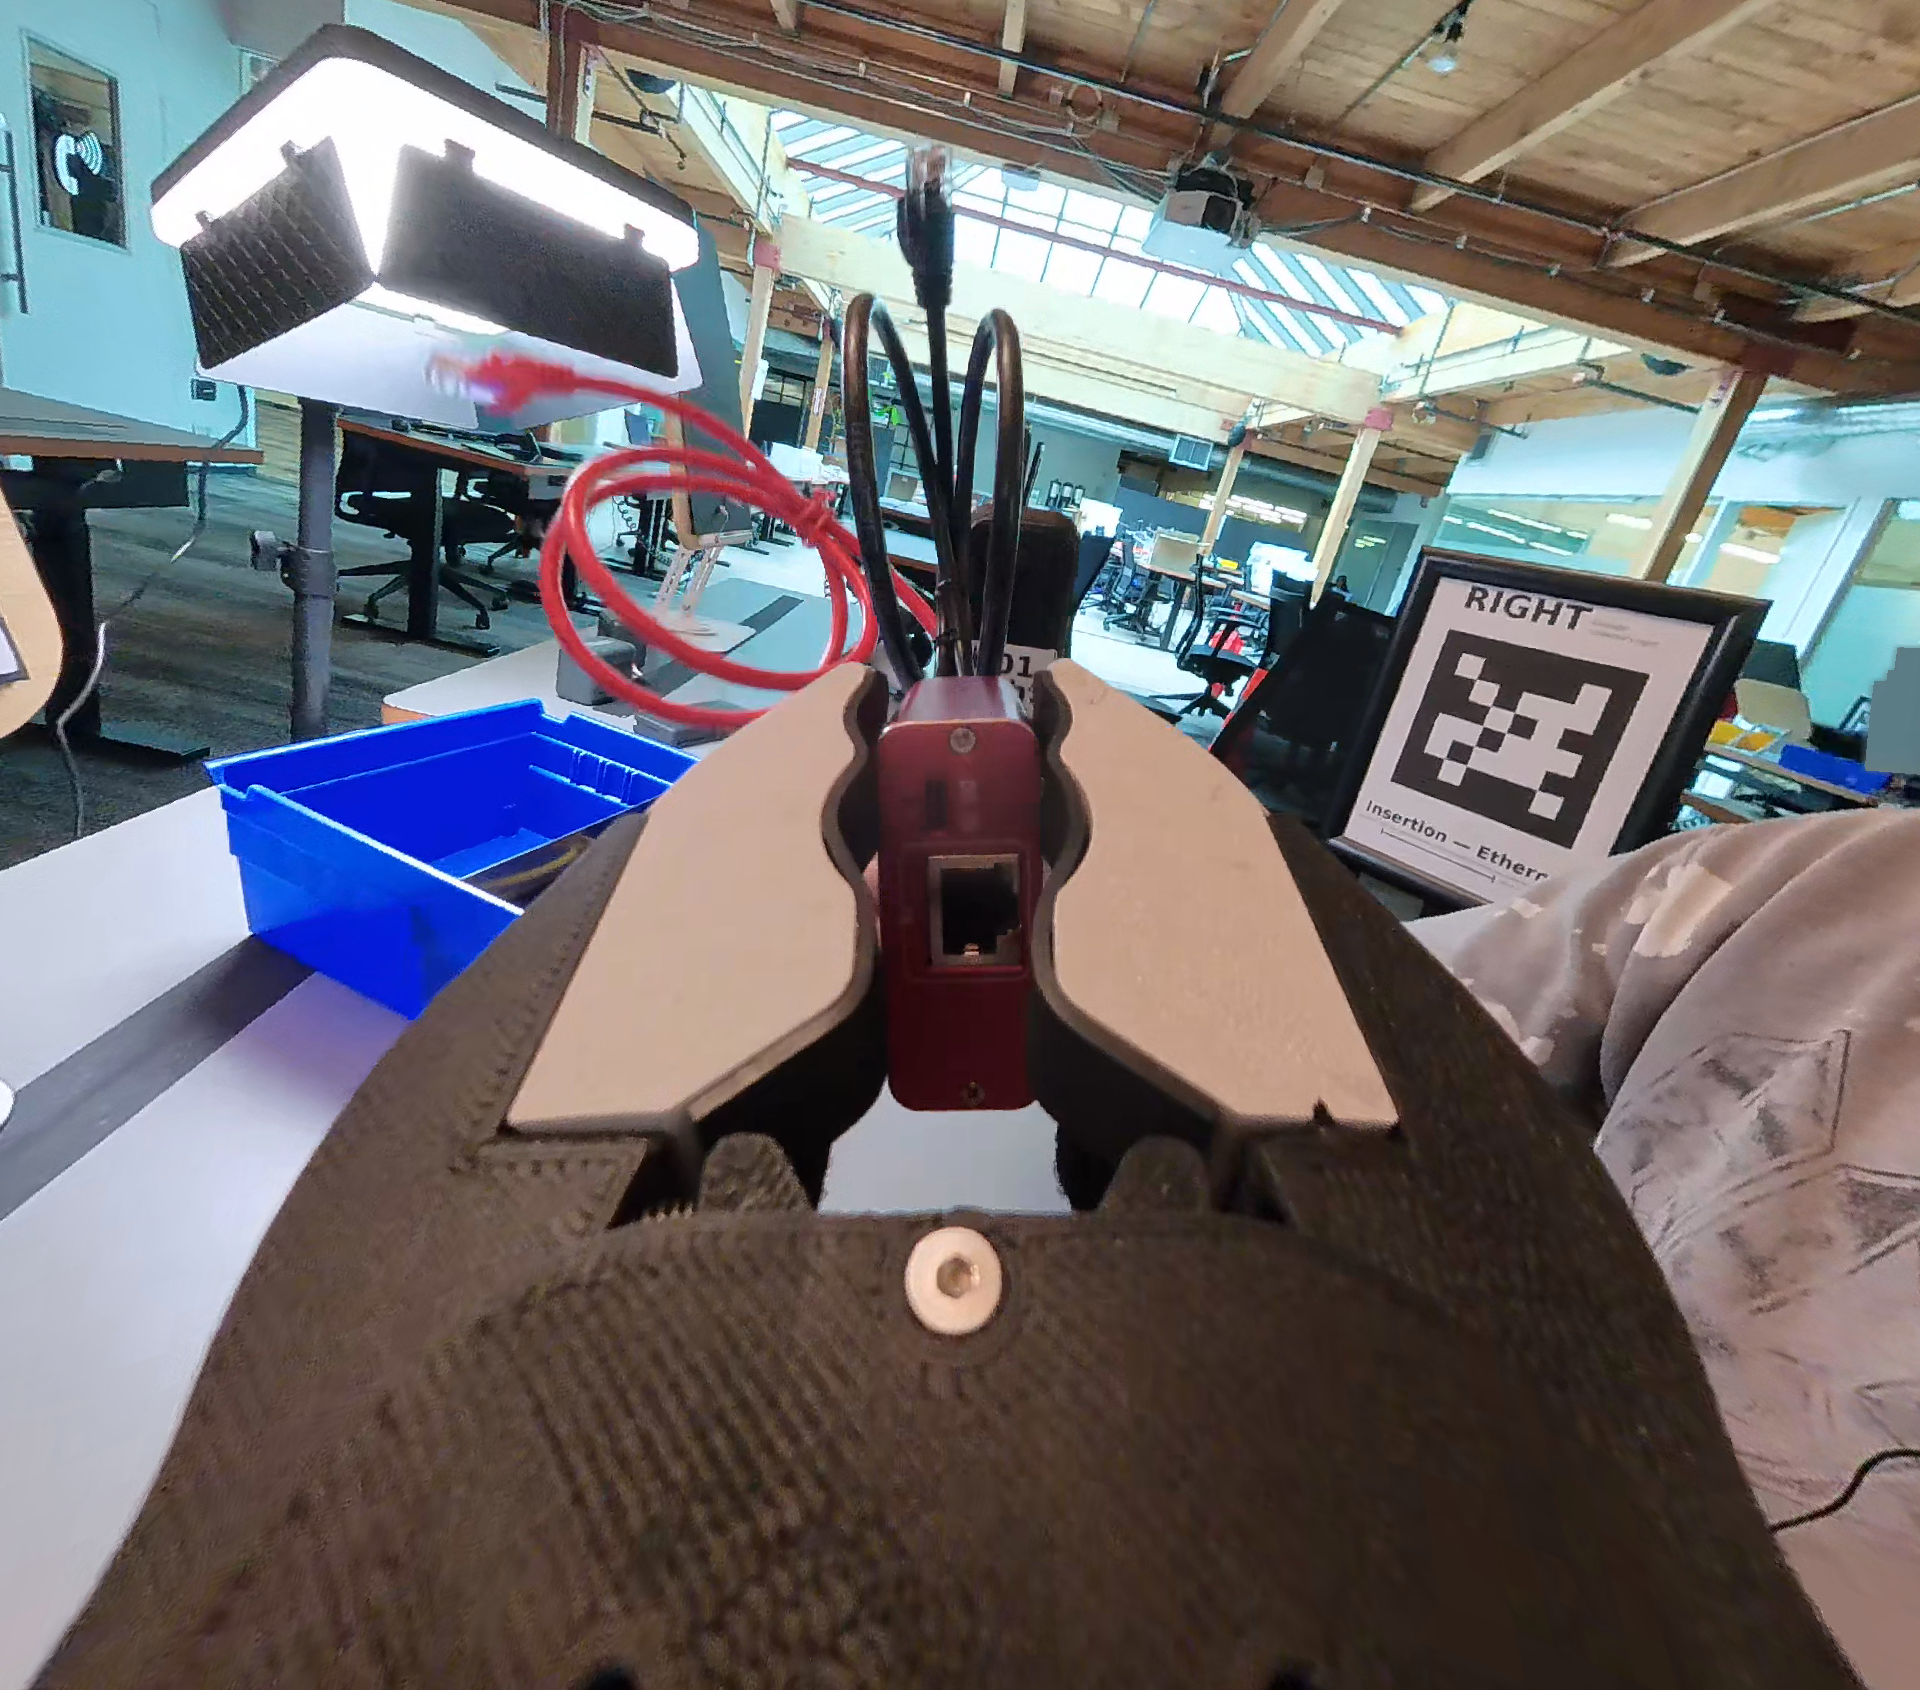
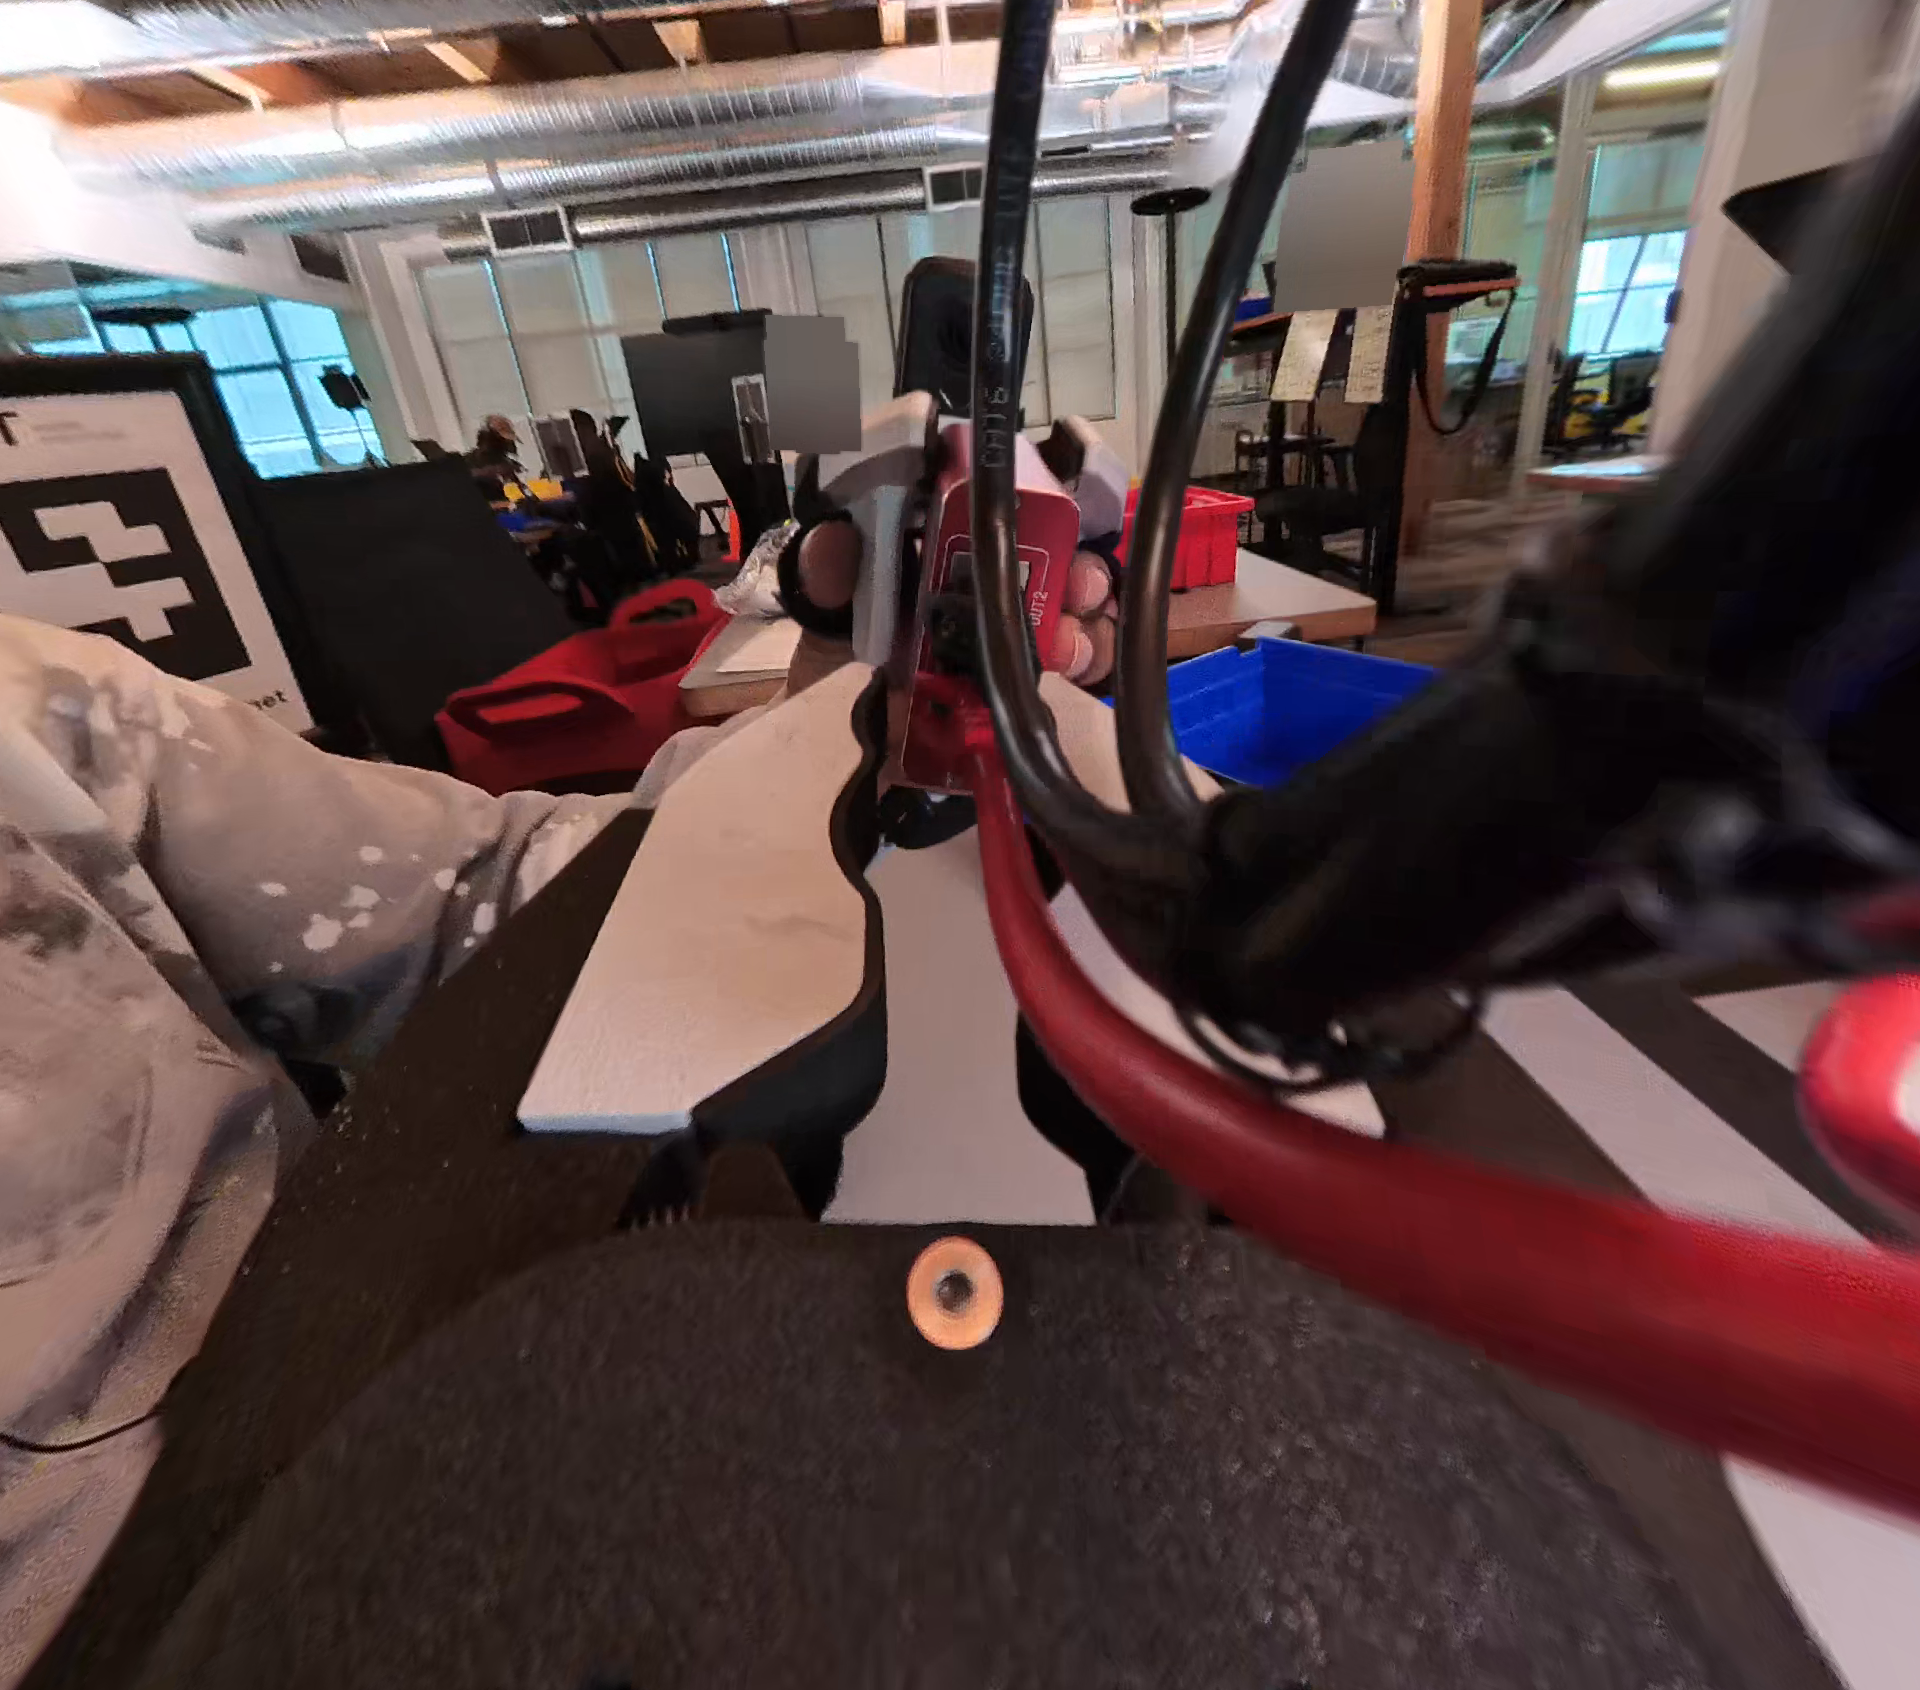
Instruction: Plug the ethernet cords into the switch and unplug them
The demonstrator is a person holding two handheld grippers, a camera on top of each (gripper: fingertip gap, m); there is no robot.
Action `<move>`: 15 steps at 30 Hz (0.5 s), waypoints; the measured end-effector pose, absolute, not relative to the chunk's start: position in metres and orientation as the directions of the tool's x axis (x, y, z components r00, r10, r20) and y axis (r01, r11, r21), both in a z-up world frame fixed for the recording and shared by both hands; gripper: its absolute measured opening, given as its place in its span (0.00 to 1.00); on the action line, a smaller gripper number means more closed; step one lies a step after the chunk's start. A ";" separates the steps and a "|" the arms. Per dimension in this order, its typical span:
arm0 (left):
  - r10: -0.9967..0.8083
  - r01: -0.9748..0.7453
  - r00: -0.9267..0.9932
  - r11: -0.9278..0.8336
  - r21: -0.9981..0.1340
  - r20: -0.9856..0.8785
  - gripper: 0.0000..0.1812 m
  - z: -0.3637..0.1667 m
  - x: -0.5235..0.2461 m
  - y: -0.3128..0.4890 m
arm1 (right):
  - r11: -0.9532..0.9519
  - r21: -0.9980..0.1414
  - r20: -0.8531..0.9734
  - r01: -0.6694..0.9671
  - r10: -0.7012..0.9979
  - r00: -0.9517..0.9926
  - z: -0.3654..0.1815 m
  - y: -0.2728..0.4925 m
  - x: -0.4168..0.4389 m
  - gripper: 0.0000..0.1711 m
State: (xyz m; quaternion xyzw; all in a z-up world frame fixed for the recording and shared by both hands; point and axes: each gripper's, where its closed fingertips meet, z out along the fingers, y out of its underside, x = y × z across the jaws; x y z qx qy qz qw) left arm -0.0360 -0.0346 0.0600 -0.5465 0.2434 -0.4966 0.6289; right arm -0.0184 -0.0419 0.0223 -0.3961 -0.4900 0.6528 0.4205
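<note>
My left gripper [image 1: 958, 684] is shut on a dark red switch [image 1: 956, 1017] and holds it above the table, with an empty port facing the camera. A coiled red ethernet cord [image 1: 582, 518] and a looped black ethernet cord [image 1: 940, 393] rise beyond its far end, their free plugs in the air. In the right wrist view the switch [image 2: 1023, 539] is just ahead. My right gripper [image 2: 956, 705] is closed narrowly on the red cord's plug at the switch's face. The red cord [image 2: 1143, 1069] trails back past the camera. The black cord [image 2: 1003, 290] hides most of the right finger.
A blue bin [image 1: 343, 861] sits on the white table [image 1: 104, 1225] at left and also shows in the right wrist view [image 2: 1278, 715]. A framed marker sign [image 1: 1517, 726] stands at right. A lit lamp panel [image 1: 416, 238] hangs at left. A person's sleeve [image 1: 1714, 1121] is close by.
</note>
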 end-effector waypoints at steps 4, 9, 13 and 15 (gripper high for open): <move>-0.892 0.378 0.385 -0.083 -0.922 0.238 0.15 0.063 -0.037 -0.036 | -0.218 -0.965 -0.163 -0.145 0.934 -0.319 0.021 -0.039 -0.024 0.20; -0.892 0.353 0.399 -0.065 -0.933 0.213 0.15 0.059 -0.025 -0.035 | -0.195 -0.969 -0.138 -0.149 0.936 -0.324 0.019 -0.044 -0.025 0.15; -0.891 0.335 0.409 -0.056 -0.940 0.199 0.15 0.060 -0.023 -0.036 | -0.221 -0.964 -0.157 -0.151 0.923 -0.350 0.022 -0.043 -0.022 0.15; -0.889 0.335 0.422 -0.028 -0.942 0.176 0.18 0.062 -0.025 -0.038 | -0.250 -0.953 -0.175 -0.171 0.916 -0.362 0.025 -0.042 -0.021 0.15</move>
